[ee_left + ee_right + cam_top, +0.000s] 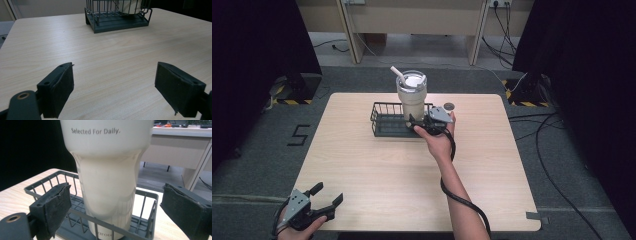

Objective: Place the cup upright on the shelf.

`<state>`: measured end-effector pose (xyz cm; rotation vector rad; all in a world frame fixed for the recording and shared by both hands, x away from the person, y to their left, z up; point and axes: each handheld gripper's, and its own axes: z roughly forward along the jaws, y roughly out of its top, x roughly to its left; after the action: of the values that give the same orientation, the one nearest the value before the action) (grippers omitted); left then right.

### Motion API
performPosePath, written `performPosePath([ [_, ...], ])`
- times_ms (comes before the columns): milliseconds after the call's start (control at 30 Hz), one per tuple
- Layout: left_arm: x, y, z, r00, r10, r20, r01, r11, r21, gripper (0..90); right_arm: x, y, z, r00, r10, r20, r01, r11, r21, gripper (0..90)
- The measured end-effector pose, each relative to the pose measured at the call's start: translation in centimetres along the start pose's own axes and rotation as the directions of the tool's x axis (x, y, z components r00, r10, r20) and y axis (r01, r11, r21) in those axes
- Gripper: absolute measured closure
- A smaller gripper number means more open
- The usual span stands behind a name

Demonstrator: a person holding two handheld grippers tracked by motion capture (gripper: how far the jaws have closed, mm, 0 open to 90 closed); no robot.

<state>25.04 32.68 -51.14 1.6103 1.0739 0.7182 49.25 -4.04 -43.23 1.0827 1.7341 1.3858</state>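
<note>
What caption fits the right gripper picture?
Open right gripper faces a cream tumbler standing in a dark wire basket.

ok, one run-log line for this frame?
right gripper: open, jaws flank tumbler, no contact | tumbler: upright in wire basket, straw in lid | left gripper: open, idle at near table edge

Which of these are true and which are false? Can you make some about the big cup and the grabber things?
1. The tumbler stands upright inside the wire basket. True.
2. The right gripper is squeezing the tumbler. False: its jaws are open, one on each side, not touching.
3. The left gripper holds the basket. False: it is open near the table's front edge, far from the basket.
4. A straw sticks out of the tumbler's lid. True.
</note>
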Motion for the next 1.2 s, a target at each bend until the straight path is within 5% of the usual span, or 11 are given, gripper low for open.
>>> performPosePath([
  [500, -0.1, 0.1, 0.3, 1.0000, 0.008, 0.004, -0.008, 1.0000, 0.002, 15.2, -1.6, -0.8, -3.9, 0.9999, 0.010, 0.000, -0.010, 1.000, 0.014, 11.4],
  [1200, -0.3, 0.3, 0.9, 0.9998, 0.014, 0.016, -0.014, 0.9999, 0.000, 15.2, -5.6, -2.6, -9.4, 0.9967, 0.018, 0.079, -0.022, 0.999, 0.045, 12.9],
])
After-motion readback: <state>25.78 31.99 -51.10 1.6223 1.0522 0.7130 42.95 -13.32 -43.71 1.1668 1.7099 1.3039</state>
